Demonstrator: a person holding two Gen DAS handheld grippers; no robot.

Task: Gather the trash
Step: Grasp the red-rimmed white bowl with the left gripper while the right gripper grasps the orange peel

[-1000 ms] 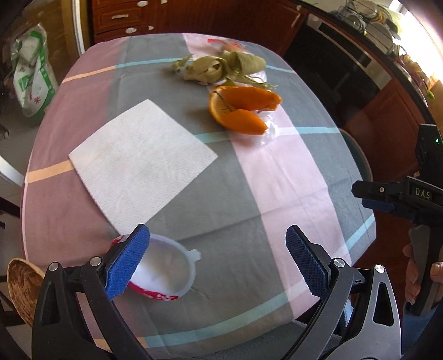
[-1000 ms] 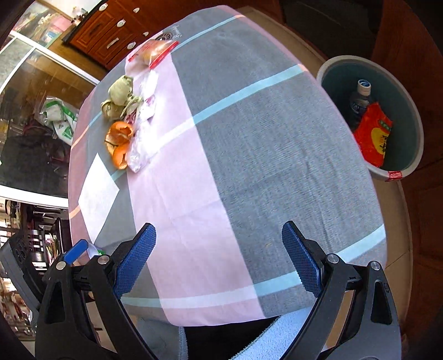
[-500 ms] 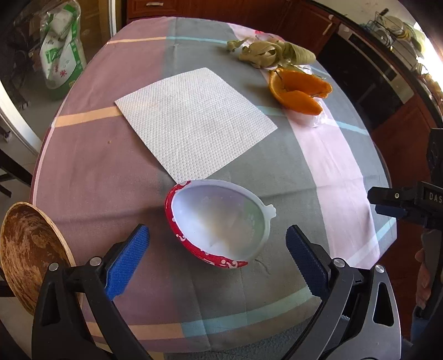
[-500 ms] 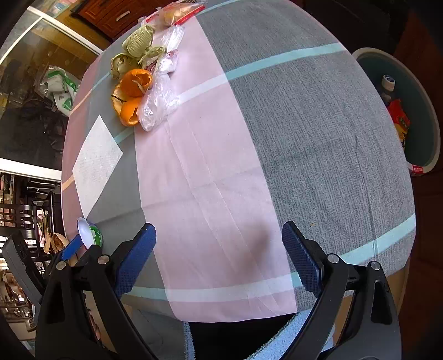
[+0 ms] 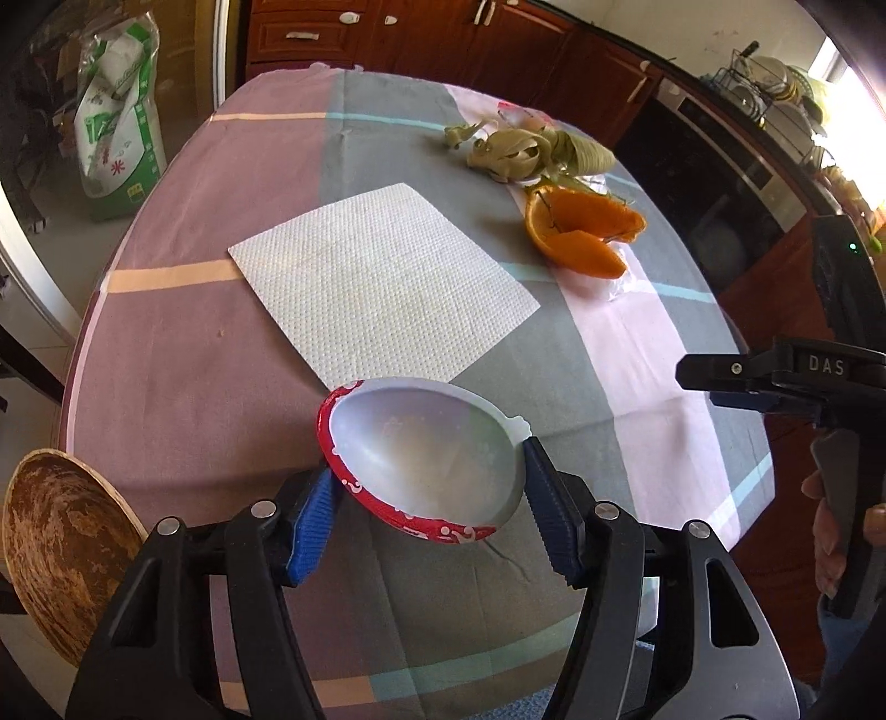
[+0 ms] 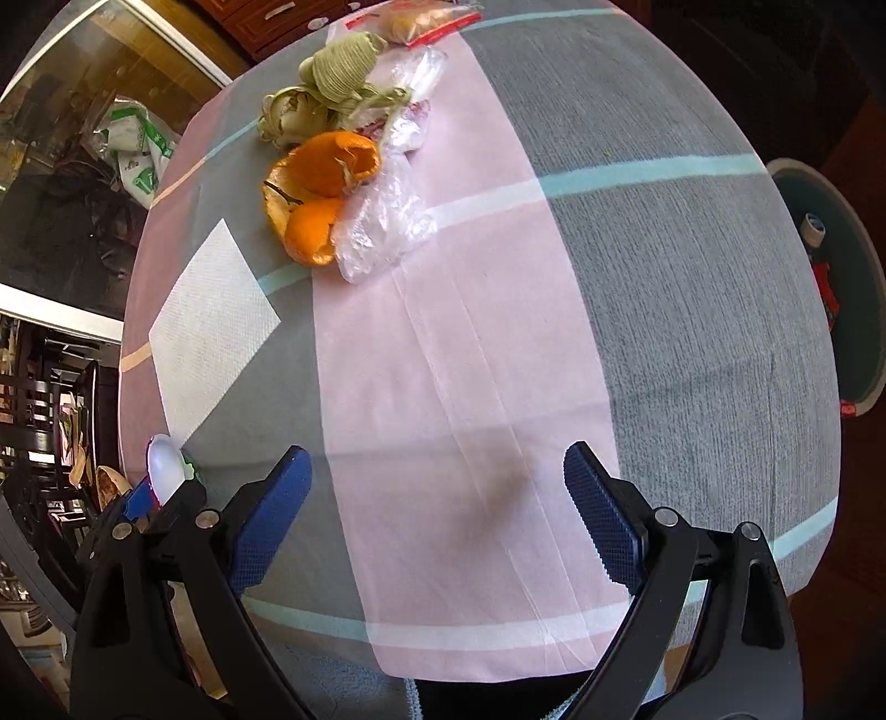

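Note:
My left gripper (image 5: 429, 512) is shut on a red-rimmed white plastic cup (image 5: 426, 451), squeezing it near the table's near edge; the cup also shows in the right wrist view (image 6: 165, 468). A white paper towel (image 5: 382, 282) lies flat beyond it. Orange peel (image 5: 581, 235) and green leaf scraps (image 5: 526, 149) lie further back. My right gripper (image 6: 437, 512) is open and empty over the pink stripe, with the peel (image 6: 321, 188), a clear plastic bag (image 6: 387, 221) and the leaf scraps (image 6: 332, 83) ahead of it.
A teal trash bin (image 6: 853, 288) with a bottle and red wrapper inside stands on the floor right of the table. A wooden bowl-like thing (image 5: 61, 554) sits at the left below the table edge. A red-edged snack bag (image 6: 426, 14) lies at the far end.
My left gripper has closed on the cup, which now sits squeezed between the pads. My right gripper has moved forward over the table toward the peel.

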